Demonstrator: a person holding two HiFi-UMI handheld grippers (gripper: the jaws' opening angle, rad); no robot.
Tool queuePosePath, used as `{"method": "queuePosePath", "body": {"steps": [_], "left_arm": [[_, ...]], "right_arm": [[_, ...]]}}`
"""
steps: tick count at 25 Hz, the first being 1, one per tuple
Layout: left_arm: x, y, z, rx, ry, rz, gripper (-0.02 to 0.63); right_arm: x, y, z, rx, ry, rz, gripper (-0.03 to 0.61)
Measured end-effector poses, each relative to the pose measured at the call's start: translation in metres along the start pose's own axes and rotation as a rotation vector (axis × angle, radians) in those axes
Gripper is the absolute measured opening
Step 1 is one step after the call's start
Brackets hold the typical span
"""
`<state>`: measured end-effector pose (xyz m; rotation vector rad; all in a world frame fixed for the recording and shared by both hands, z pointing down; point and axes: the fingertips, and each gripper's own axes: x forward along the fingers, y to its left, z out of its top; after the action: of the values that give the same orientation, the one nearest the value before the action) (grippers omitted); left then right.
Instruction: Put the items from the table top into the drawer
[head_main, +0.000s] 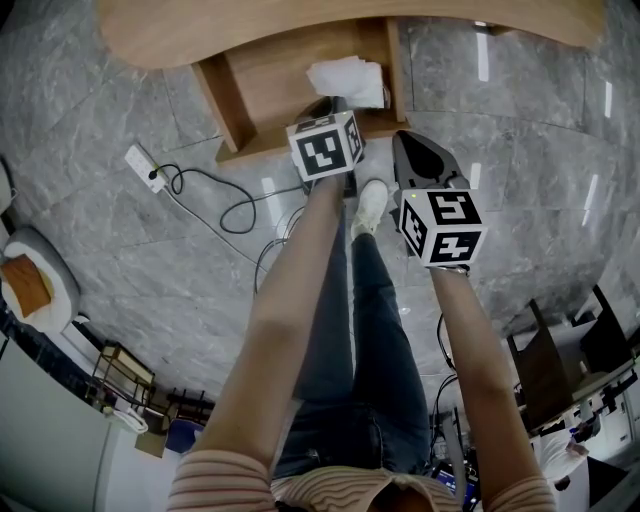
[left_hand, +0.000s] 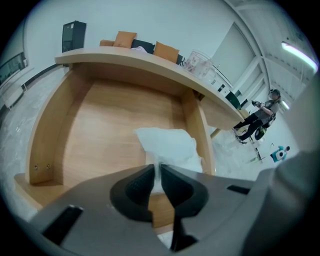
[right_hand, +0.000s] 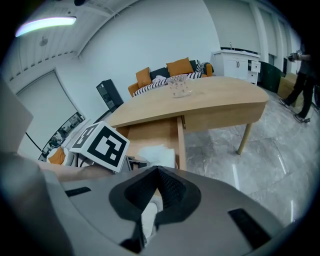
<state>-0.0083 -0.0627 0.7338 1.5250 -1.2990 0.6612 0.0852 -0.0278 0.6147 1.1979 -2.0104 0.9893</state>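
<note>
An open wooden drawer (head_main: 270, 85) hangs under the curved table top (head_main: 200, 30). A white crumpled cloth (head_main: 347, 80) lies at the drawer's right side. My left gripper (head_main: 330, 110) reaches down into the drawer just in front of it. In the left gripper view the left gripper (left_hand: 156, 167) is shut on a fold of the cloth (left_hand: 167, 145), which rests on the drawer floor (left_hand: 110, 130). My right gripper (head_main: 407, 140) hovers outside the drawer, beyond its right wall. Its jaws meet at the tips in the right gripper view (right_hand: 159, 171) with nothing between them.
A clear glass item (right_hand: 178, 86) stands on the table top (right_hand: 215, 97). A power strip with a looped cable (head_main: 150, 168) lies on the marble floor to the left. The person's legs and white shoe (head_main: 370, 205) stand before the drawer. A chair (head_main: 545, 350) is at right.
</note>
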Motion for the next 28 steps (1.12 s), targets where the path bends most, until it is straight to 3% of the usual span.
{"method": "queuePosePath", "body": {"steps": [9,16,28], "left_arm": [[0.0,0.0,0.0,0.019,0.049,0.018,0.032],[-0.004,-0.001,-0.002,0.045,0.063,0.045,0.097],[-0.039,-0.012,0.01,0.028,-0.014,0.008,0.118]], "right_arm": [[0.0,0.006,0.0,-0.008,0.005,0.009,0.0],[-0.004,0.007,0.006,-0.015,-0.004,0.006,0.0],[-0.025,0.011,0.023,-0.023,-0.055,0.005,0.0]]}}
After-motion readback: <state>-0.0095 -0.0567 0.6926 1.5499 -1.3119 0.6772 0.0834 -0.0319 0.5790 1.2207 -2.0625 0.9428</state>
